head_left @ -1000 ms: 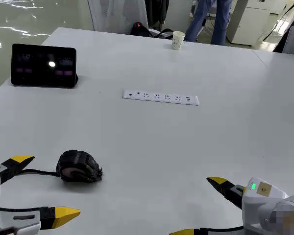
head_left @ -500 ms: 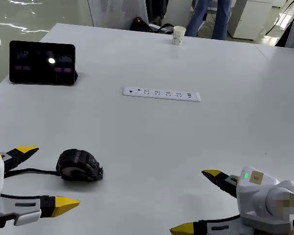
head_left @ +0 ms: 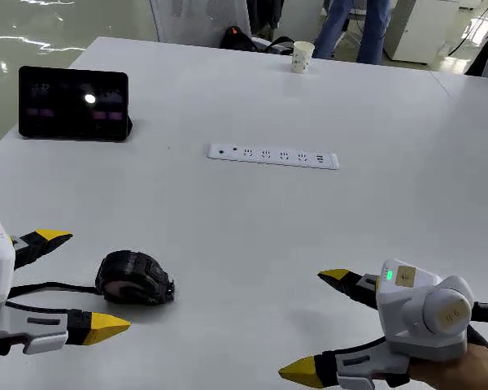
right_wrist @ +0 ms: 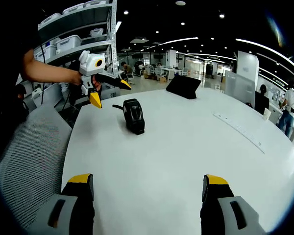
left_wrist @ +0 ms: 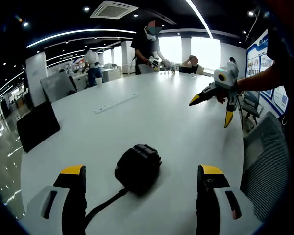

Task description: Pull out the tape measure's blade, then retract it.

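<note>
A black tape measure (head_left: 134, 278) lies on the white table (head_left: 252, 219) with a black strap trailing to the left; its blade is not pulled out. My left gripper (head_left: 85, 280) stands open just left of it, yellow tips on either side of the strap. In the left gripper view the tape measure (left_wrist: 138, 166) lies a short way ahead of the open left gripper (left_wrist: 139, 171). My right gripper (head_left: 321, 325) is open at the lower right, well away from the tape. From the right gripper view the tape measure (right_wrist: 134, 115) is far ahead of the right gripper (right_wrist: 147, 180).
A white power strip (head_left: 273, 156) lies mid-table. A dark tablet (head_left: 73, 106) stands at the back left and a paper cup (head_left: 302, 57) at the far edge. A person's legs (head_left: 354, 28) are behind the table.
My left gripper has crept closer to the tape measure. The right gripper has moved left and up over the table. The tape measure has not moved.
</note>
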